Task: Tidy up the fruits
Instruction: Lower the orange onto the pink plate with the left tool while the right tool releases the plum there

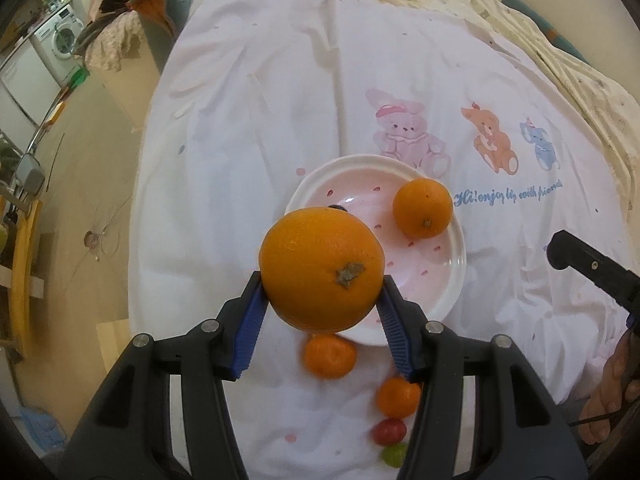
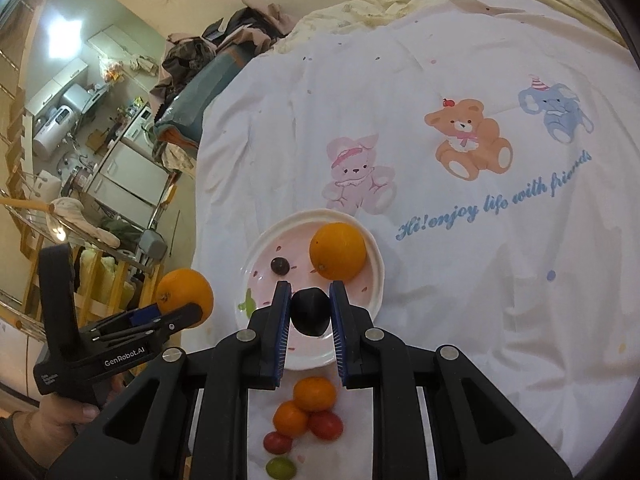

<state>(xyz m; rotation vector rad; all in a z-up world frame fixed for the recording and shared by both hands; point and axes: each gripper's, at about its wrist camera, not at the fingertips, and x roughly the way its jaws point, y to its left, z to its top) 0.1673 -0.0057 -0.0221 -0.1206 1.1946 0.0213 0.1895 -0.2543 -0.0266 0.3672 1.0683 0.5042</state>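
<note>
I hold a large orange clamped in the left gripper, above the near rim of the plate. The right gripper is closed on a dark plum-like fruit over the same plate. One orange already rests on the plate. Two mandarins and small tomatoes remain on the bedsheet. Only the right wrist view shows a dark grape on the plate.

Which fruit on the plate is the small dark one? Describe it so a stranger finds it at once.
Start at the white bedsheet with its cartoon animals, then find the pink-centred plate below the pink bunny print. On it lie an orange and, to its left, the dark grape, far smaller and purple-black rather than orange.
</note>
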